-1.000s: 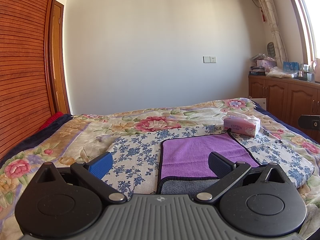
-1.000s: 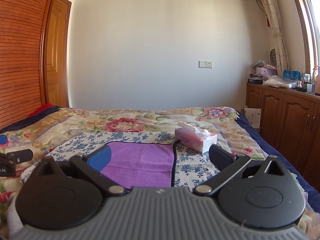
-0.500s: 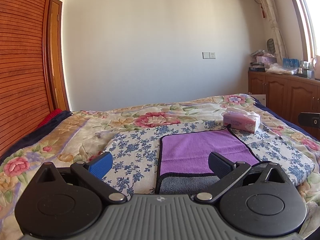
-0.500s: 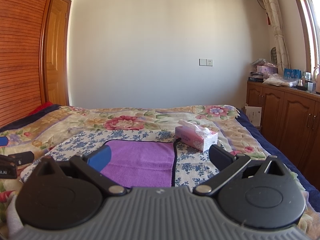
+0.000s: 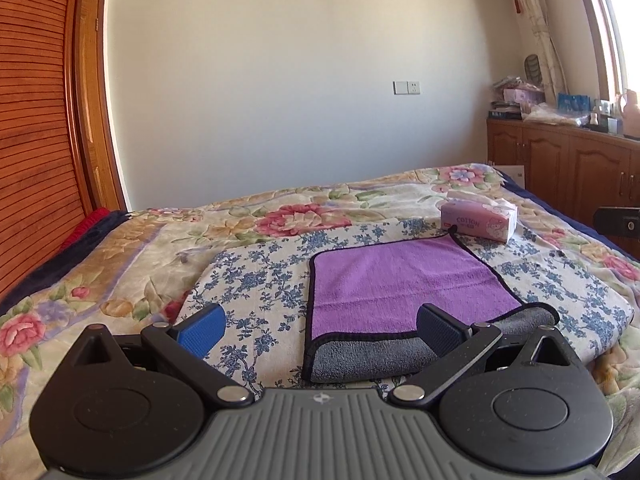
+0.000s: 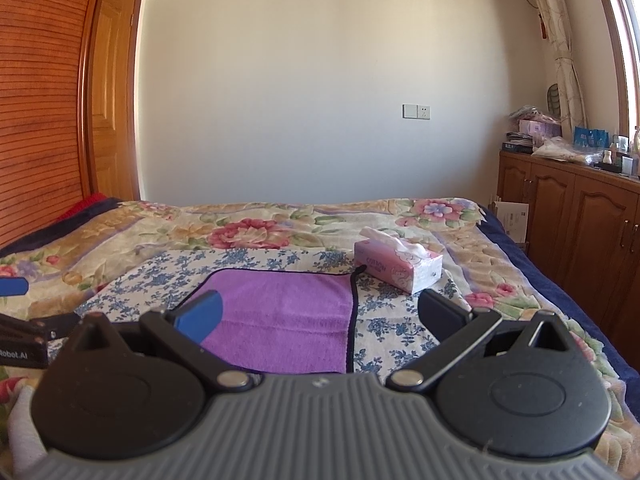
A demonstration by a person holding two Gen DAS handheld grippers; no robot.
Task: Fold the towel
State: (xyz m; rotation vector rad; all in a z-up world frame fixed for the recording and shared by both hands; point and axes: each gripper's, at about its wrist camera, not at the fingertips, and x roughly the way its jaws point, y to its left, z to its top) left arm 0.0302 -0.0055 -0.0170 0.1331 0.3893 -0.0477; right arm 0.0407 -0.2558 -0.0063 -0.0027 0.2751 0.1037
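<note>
Pink tissue box (image 6: 400, 266) beside towel (image 6: 280, 320)

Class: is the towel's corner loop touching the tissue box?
Cannot tell. In the right wrist view the loop on the towel ends right at the tissue box, with no plain gap or contact.

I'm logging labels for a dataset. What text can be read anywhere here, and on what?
"COTTON": on the pink tissue box on the bed.
"Robot.AI": on the left gripper, at the right view's edge; its first letters may be cut off.
Boxes on the cabinet: print too small to read.
</note>
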